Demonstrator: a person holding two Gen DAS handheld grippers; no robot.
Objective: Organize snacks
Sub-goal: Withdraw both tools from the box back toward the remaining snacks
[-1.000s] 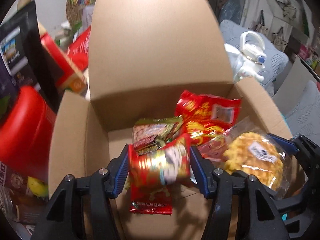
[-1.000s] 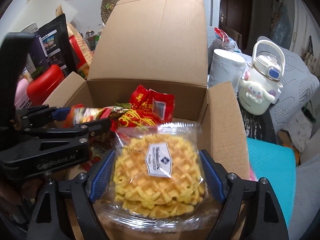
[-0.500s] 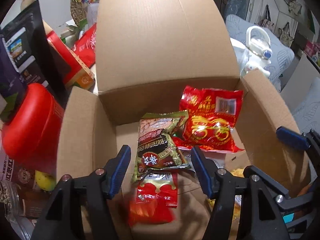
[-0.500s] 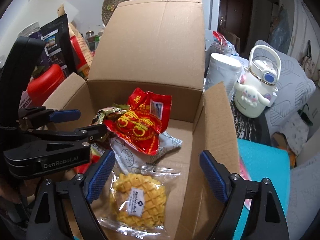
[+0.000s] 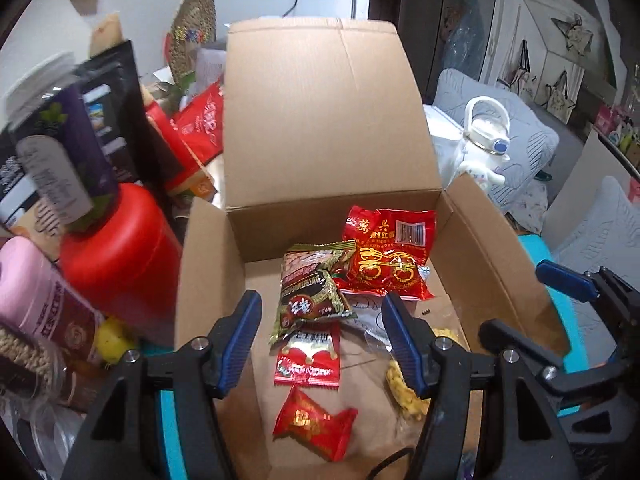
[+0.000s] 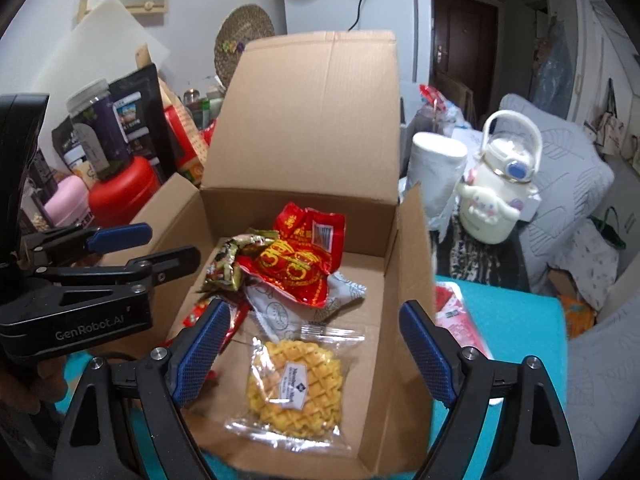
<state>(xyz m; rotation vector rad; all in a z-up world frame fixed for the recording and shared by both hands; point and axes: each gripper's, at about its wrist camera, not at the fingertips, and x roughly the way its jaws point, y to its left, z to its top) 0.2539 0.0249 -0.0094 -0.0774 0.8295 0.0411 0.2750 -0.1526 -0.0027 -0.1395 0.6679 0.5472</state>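
One open cardboard box (image 6: 312, 128) sitting centre, inside it lying three red snack packets (image 5: 390, 258), one green-brown packet (image 5: 312, 292), one wrapped waffle (image 6: 294, 388), one grey-white packet (image 6: 280, 312)

White lettering reading "GenRobot.AI" runs along the side of the black plastic left gripper (image 6: 116, 248), and the small white diamond label on the clear-wrapped yellow waffle cake (image 6: 294, 386) lying in the brown cardboard box (image 6: 316, 120) reads "Member's Mark".
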